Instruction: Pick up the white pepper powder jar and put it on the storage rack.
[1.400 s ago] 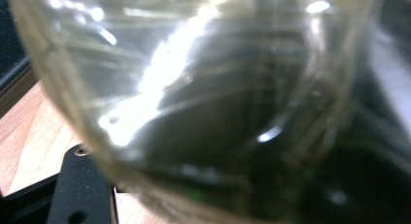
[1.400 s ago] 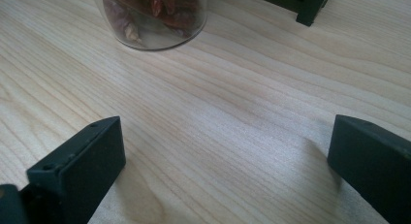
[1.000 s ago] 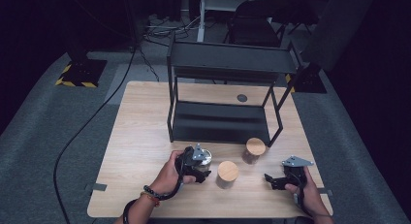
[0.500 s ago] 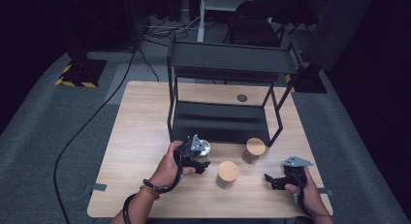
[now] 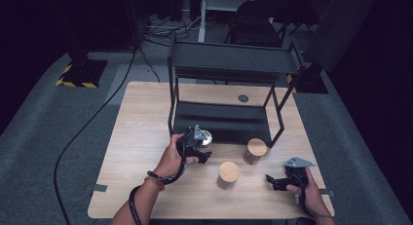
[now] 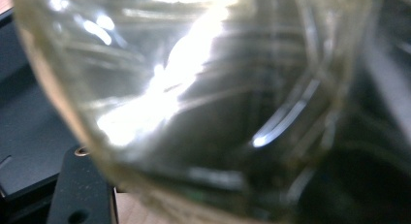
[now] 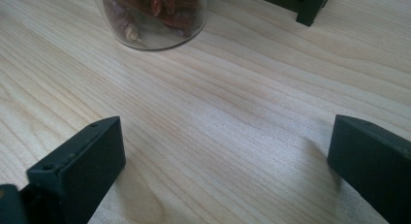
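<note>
My left gripper [image 5: 198,147] is shut on a clear glass jar [image 5: 205,137] and holds it off the table, just in front of the black rack's lower shelf [image 5: 221,121]. In the left gripper view the jar's glass wall [image 6: 194,103] sits right up against the camera. Two jars with wooden lids stand on the table, one [image 5: 228,172] at centre front and one [image 5: 256,148] by the rack's front right leg. My right gripper [image 5: 275,180] rests open near the table's front right; in its own view the right gripper [image 7: 225,146] has bare wood between wide jaws, with a jar of dried red chillies [image 7: 152,15] ahead.
The black two-level metal rack [image 5: 234,64] stands at the back middle of the wooden table [image 5: 136,137]. One of its legs [image 7: 310,6] shows beyond the right gripper. A round cable hole [image 5: 243,98] lies behind the rack. A chair and cables are past the table's far edge.
My left hand has lifted the glass jar and carried it away from the front edge, toward the rack's lower shelf. The right gripper and both wooden-lidded jars have stayed put.
</note>
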